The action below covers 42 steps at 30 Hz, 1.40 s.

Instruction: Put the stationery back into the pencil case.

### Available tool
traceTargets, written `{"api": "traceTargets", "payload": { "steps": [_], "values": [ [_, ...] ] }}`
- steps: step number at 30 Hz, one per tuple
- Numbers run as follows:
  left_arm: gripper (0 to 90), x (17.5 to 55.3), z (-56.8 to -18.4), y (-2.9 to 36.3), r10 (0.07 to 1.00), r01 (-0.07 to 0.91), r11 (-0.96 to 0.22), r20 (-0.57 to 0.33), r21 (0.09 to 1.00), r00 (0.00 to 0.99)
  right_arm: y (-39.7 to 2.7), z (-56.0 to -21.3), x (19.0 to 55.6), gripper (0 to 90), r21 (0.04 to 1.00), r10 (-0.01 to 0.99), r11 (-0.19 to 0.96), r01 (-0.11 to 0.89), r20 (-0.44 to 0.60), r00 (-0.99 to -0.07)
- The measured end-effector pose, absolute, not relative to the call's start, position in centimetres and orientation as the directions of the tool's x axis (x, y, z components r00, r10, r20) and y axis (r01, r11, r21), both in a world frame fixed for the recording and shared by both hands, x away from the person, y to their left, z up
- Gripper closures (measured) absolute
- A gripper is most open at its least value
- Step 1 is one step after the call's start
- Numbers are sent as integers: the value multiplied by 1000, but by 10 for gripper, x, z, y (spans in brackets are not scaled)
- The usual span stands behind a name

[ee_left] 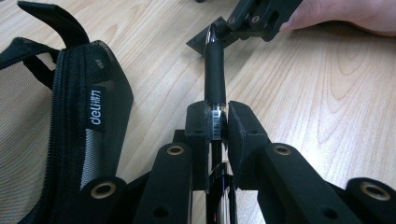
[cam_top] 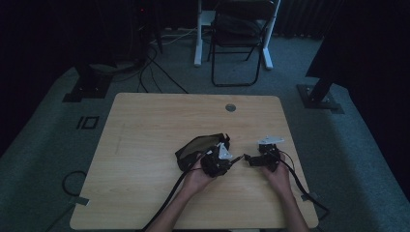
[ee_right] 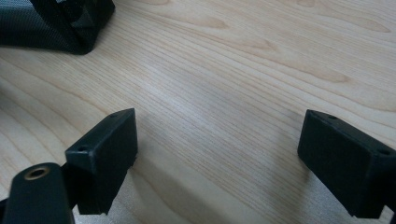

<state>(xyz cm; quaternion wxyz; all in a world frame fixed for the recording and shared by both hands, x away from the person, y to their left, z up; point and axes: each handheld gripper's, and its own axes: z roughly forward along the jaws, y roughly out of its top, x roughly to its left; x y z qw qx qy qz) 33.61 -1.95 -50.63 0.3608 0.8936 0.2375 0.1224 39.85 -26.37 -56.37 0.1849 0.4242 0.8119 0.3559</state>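
We hold a pen in the left gripper. Its jaws are closed on the clear barrel, and the black grip section sticks out ahead toward 12 o'clock in the left gripper view. The pen's far end reaches the right gripper, seen there at about 1 o'clock, but we cannot tell whether it touches.

The right gripper is wide open with nothing between its jaws; bare table shows through the gap. We judge it was opened to let go of the pen, or is waiting to take it, so that the left one carries it alone.

The pencil case, black mesh with a zip and a small white-lettered label, lies just beside the left gripper, at 9 o'clock in its view. Kept that close, it suits a short move of the pen into it; we judge that to be the step in hand.

In the high view the room is dim: the left gripper sits against the pencil case a little right of the table's middle, with the right gripper at 3 o'clock from it, near but apart. The pen itself is too small to make out clearly there. The left gripper view gives the grip on the barrel and the label. The right gripper view adds the empty jaws and a corner of the case at 10 o'clock.
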Motion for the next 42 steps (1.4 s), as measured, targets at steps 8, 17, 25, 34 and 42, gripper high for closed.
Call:
{"api": "traceTargets", "payload": {
  "steps": [8, 17, 25, 34, 42],
  "values": [
    [794, 333, -499, -18, 507, 321, -624, 57, 712, 860, -264, -564, 398, 121, 735, 821, 387, 557, 2, -572],
    [794, 330, -492, -17, 504, 309, -618, 62, 723, 862, -264, -564, 398, 120, 735, 820, 387, 557, 2, -572],
    [794, 330, -488, -13, 507, 312, -601, 49, 736, 861, -264, -564, 398, 120, 735, 821, 386, 557, 2, -572],
    [794, 329, -482, -8, 493, 303, -592, 38, 746, 869, -264, -564, 398, 121, 735, 821, 386, 557, 2, -571],
    [793, 330, -478, -3, 488, 303, -586, 29, 752, 872, -264, -564, 398, 120, 735, 821, 386, 557, 2, -572]
  ]
}}
